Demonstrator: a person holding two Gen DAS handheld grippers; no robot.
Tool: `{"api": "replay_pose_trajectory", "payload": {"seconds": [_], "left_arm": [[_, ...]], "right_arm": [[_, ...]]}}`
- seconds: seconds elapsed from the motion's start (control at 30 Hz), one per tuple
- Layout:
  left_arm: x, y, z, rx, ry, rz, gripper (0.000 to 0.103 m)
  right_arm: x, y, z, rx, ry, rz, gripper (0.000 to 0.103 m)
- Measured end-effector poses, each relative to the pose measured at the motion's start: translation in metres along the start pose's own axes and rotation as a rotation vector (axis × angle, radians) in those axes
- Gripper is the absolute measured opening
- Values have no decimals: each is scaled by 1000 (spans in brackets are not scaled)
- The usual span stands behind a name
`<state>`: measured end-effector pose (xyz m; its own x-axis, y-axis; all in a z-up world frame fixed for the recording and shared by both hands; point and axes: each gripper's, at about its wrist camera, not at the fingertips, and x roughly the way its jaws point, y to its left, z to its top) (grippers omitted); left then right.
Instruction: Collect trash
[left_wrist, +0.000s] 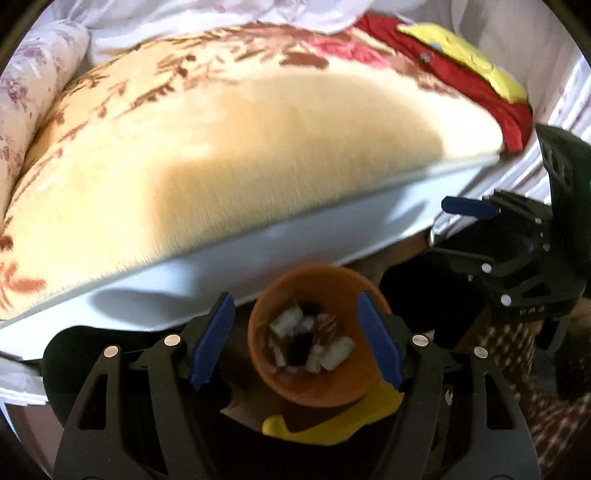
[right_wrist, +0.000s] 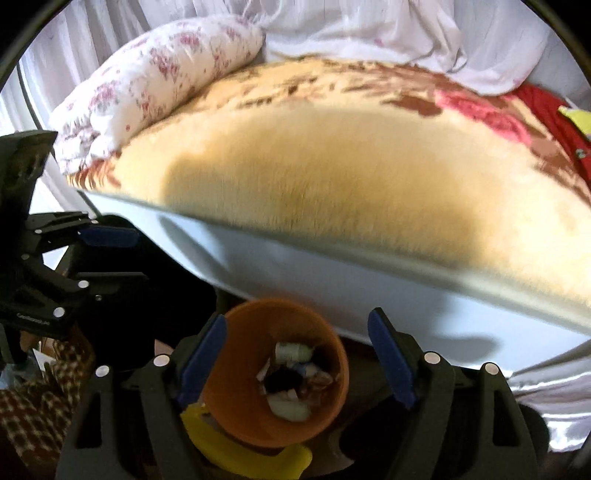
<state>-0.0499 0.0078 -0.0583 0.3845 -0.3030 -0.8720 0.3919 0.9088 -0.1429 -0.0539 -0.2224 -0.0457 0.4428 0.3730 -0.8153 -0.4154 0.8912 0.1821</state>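
While both hand-held grippers (left_wrist: 295, 343) (right_wrist: 297, 360) gape, the orange bin (left_wrist: 280, 384) seems just beside the bed edge (left_wrist: 258, 251).

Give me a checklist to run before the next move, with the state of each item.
1. Left tongs empty and open: ok.
2. Right tongs empty and open: ok.
3. Orange bin upright on the floor beside the bed: ok.
4. Trash inside the bin, none over the rim: ok.
5. Cream blanket free of trash: cannot tell, the picture is blurred and only part shows.
6. Yellow thing under the bin's near side out of the way: cannot tell.
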Motion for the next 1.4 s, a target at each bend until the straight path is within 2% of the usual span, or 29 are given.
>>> {"api": "replay_pose_trajectory", "payload": {"seconds": [0.2,0.37,0.63,0.67,0.7,0.8,0.9,1.1,1.17,1.4], "left_arm": [[-14,12,30,-72,-111,-5,68],[-23,12,63,-94,-212,61,68],[-33,21,97,-124,-303,105,68],[-33,21,101,-126,-311,115,71],[-33,22,104,-127,-319,125,80],[-36,22,113,-127,-369,172,86],[-37,23,124,-120,-404,210,89],[-36,37,147,-158,-448,223,90],[-37,42,154,-172,-466,232,91],[-45,57,180,-194,-549,299,91]], "right_arm": [[-19,-6,37,-5,-114,-22,78],[-34,-11,71,-7,-212,-41,82],[-33,-19,101,-2,-279,-58,90],[-32,-20,104,1,-287,-62,92],[-31,-21,108,4,-295,-66,94],[-30,-27,126,2,-344,-107,98],[-30,-31,137,3,-366,-132,98],[-34,-56,173,84,-489,-142,98],[-33,-61,185,88,-511,-178,98],[-27,-74,215,37,-641,-420,98]]}}
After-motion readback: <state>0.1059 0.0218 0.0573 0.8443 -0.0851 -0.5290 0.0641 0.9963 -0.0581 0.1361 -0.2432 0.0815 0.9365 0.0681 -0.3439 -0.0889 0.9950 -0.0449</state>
